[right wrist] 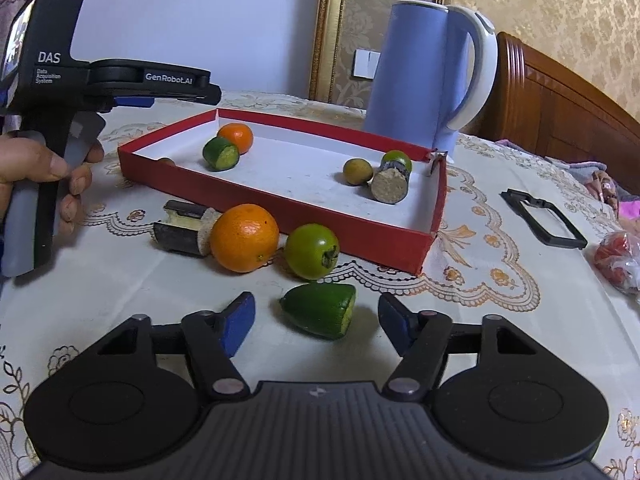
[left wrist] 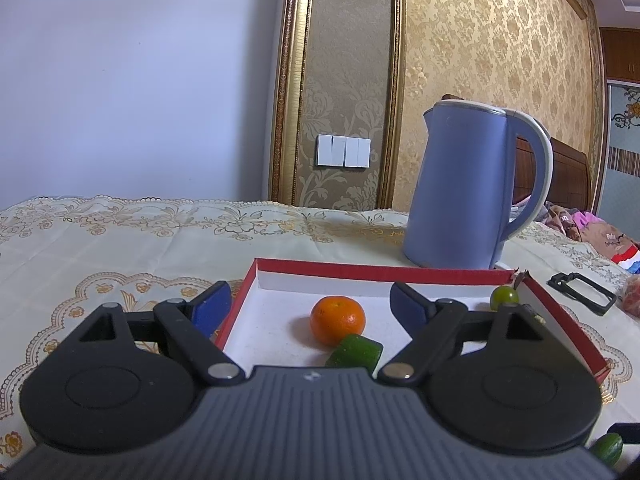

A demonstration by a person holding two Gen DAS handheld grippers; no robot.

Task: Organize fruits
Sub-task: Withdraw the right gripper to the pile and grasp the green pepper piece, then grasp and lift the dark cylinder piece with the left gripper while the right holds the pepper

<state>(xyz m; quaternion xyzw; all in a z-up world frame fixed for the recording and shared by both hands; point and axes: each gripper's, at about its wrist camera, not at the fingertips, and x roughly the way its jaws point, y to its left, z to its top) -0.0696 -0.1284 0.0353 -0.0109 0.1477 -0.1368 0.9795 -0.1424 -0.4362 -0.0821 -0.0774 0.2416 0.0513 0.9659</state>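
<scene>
Fruits, lot on worktop, partly sorted into a shallow red box with white interior.

Inside the box: one small orange at the far left corner, touching a cut green fruit piece; at the right end, a yellowish-green round fruit, a green round fruit behind it, and a dark-skinned cylinder piece with pale cut face leaning against both.

Outside the box, along its near wall: large orange; just beside it, a green persimmon-like fruit; to the orange's left, a dark split piece with pale core, touching it.

Nearest item: green cut wedge, lying on the cloth between the blue pads of the right hand-held gripper, whose jaws stand apart on either side, not pressing it.

Left hand-held gripper: jaws wide, nothing held, hovering over the box's left end, held by a hand.

Surroundings: blue kettle behind the box; black rectangular frame to the right.
</scene>
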